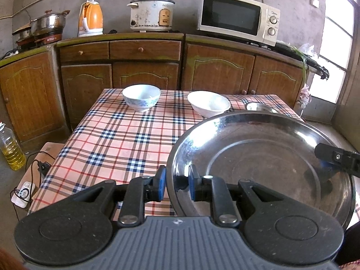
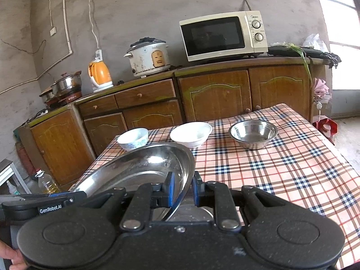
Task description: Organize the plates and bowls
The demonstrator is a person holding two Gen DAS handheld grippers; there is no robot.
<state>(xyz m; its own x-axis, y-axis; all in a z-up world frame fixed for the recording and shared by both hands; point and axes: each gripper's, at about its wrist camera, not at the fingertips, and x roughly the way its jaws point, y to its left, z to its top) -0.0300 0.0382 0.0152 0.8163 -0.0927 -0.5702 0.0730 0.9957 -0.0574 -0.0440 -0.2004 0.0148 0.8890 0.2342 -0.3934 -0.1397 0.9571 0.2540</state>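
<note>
A large steel plate [image 1: 258, 157] hangs above the checked table [image 1: 117, 139], held from both sides. My left gripper [image 1: 177, 183] is shut on its left rim. My right gripper [image 2: 182, 187] is shut on the opposite rim of the steel plate [image 2: 139, 168], and shows at the far right as the right gripper [image 1: 337, 159]. At the table's far edge stand a white bowl with blue flowers [image 1: 141, 97], a plain white bowl [image 1: 208, 103] and a small steel bowl [image 2: 253, 133]. The same bowls appear as the flowered bowl [image 2: 132, 141] and the plain white bowl [image 2: 191, 133].
Wooden cabinets [image 1: 144, 67] run behind the table with a microwave [image 1: 239, 16], rice cooker [image 1: 151, 13], orange kettle [image 1: 90, 19] and steel pot [image 1: 48, 23] on top. An oil bottle [image 1: 11, 148] and a power strip [image 1: 23, 194] lie on the floor at left.
</note>
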